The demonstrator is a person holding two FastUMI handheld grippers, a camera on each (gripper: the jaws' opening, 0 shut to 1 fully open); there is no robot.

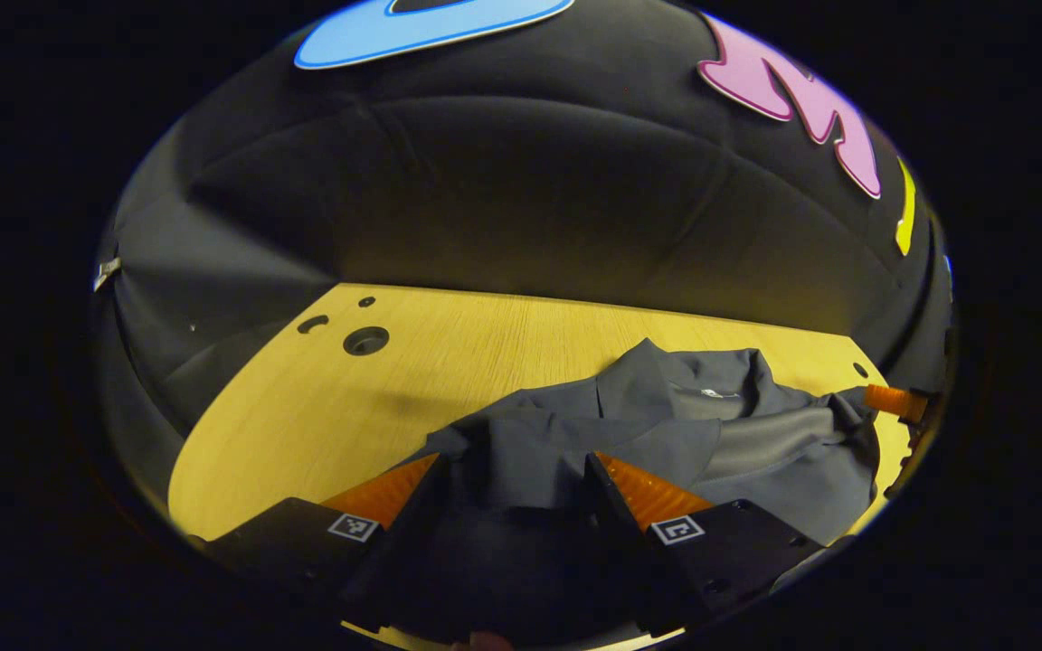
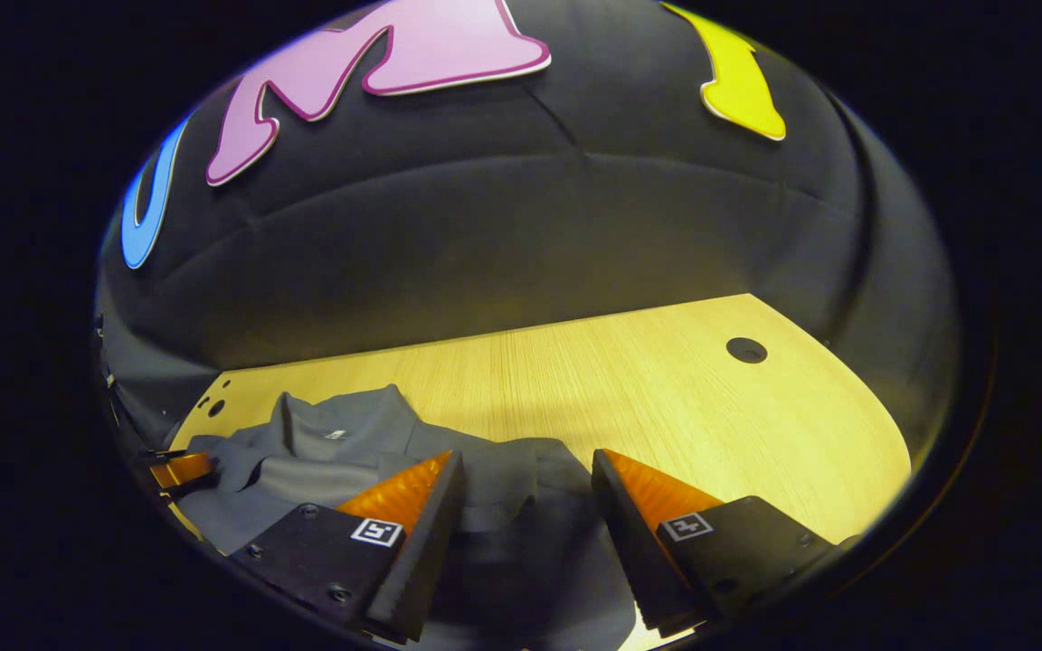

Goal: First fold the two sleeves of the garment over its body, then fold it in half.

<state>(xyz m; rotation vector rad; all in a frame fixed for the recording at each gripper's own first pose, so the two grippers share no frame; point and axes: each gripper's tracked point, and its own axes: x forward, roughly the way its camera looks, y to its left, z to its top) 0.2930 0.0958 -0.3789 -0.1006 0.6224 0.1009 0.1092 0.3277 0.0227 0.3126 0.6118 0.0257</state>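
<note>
In the left gripper view, the grey garment (image 1: 666,434) lay bunched on the wooden table (image 1: 449,362), filling the lower middle and lower right of the frame, its collar (image 1: 657,371) raised toward the centre. The left gripper (image 1: 516,470) sat at the bottom edge with its jaws spread wide, and dark cloth lay between and under the fingers. Whether either finger pressed on the fabric could not be told, since the cloth there fell into shadow and the lower edge of the frame cut it off. At the far right edge, part of the other gripper's finger poked in beside the garment's sleeve area; the rest of it was cut off.

In the right gripper view, the garment (image 2: 349,452) lay in the lower left, collar (image 2: 340,416) up, with one fold reaching toward the bottom centre. The right gripper (image 2: 525,475) also stood wide open over that fold, cloth showing between its fingers; contact was unclear. At the lower left edge, a sliver of the left gripper (image 2: 179,470) showed against the cloth, too cropped to judge. The table (image 2: 666,389) had round holes (image 2: 745,350) toward the upper right.
</note>
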